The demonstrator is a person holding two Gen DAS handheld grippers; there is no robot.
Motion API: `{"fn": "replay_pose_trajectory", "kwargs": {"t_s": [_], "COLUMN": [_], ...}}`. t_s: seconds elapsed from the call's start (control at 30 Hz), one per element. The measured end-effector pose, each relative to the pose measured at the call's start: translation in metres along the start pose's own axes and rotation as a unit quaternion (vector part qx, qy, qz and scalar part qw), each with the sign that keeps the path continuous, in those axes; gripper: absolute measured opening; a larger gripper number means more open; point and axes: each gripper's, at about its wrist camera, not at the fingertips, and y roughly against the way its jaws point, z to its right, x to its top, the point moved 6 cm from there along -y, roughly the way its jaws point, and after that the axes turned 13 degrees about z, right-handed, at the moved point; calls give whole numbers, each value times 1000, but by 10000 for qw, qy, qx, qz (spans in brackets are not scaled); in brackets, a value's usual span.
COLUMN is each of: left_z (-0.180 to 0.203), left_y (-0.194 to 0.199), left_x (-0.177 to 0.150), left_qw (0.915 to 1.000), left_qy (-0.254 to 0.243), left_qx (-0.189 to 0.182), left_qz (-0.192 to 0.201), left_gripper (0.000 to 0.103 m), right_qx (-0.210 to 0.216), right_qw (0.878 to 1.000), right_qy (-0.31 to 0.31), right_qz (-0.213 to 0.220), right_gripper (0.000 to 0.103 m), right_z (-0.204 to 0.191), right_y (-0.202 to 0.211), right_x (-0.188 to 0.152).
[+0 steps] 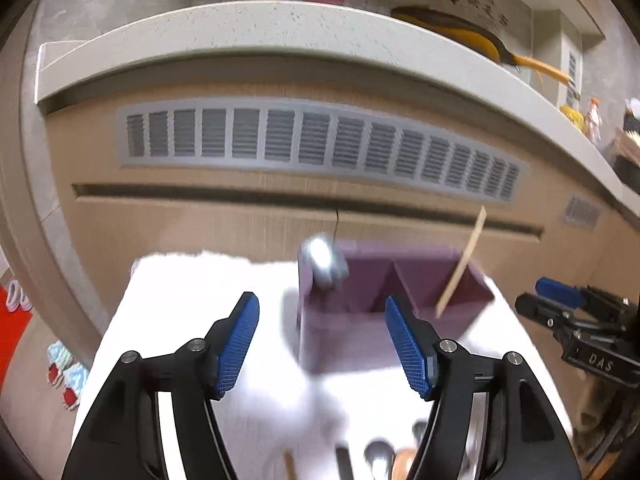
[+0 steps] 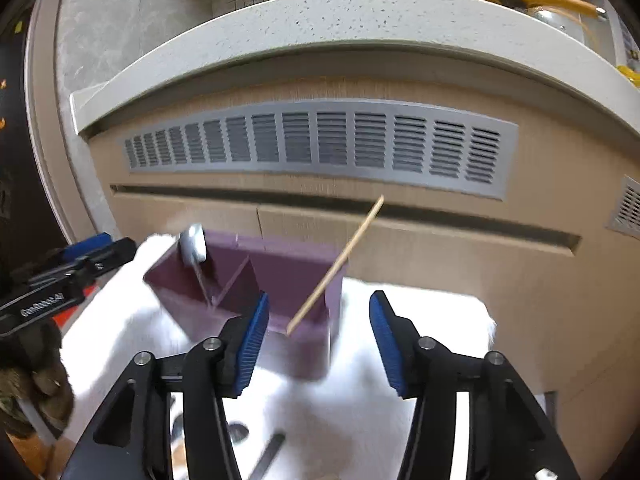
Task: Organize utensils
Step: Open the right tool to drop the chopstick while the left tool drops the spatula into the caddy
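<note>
Both your left gripper (image 1: 322, 338) and right gripper (image 2: 316, 338) have released fingers holding nothing, so a careless bump could tip the purple box (image 2: 256, 300) in the middle of the frame and spill the spoon (image 2: 193, 243) and stick (image 2: 340, 262).

blur: purple holder (image 1: 360, 332) and metal spoon bowl (image 1: 322, 260) smeared by motion | cut off: utensils (image 1: 380, 460) at bottom edge, types unclear | hidden: chopstick (image 2: 336, 268) lower end inside holder | illegible: wall writing (image 1: 486, 4), upper right

Both tongs are black, with ribbed blue pads and silver pivot screws: the left tongs (image 1: 322, 336) and the right tongs (image 2: 318, 336). White lettering marks their sides.
</note>
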Motion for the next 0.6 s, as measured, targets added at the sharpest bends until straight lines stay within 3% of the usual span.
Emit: {"fn": "replay_pose_trajectory", "kwargs": {"t_s": [0.17,0.27,0.4,0.53,0.6], "left_z": [5,23,55,66,65], "left_y": [34,50,71,84,86], "left_x": [-40,-64,-96,-116,-122], "left_qw": [9990,9956,9854,9823,9830], "left_qy": [-179,-340,-744,-904,-776], "left_qx": [-248,-636,-1232,-1255,-1197], "left_qz": [-330,-602,-911,-1056,-1158], "left_gripper": [67,67,71,74,75], "right_qx": [22,55,17,54,42], "right_qw": [9994,9990,9987,9980,9970], "right_qy": [253,318,357,441,617], "right_qz": [-228,-307,-361,-455,-460], "right_gripper": [51,60,65,86,89], "right_z": [-15,-21,-24,-30,-34], "right_y": [27,41,59,73,80], "right_x": [-36,-52,-72,-89,-99]}}
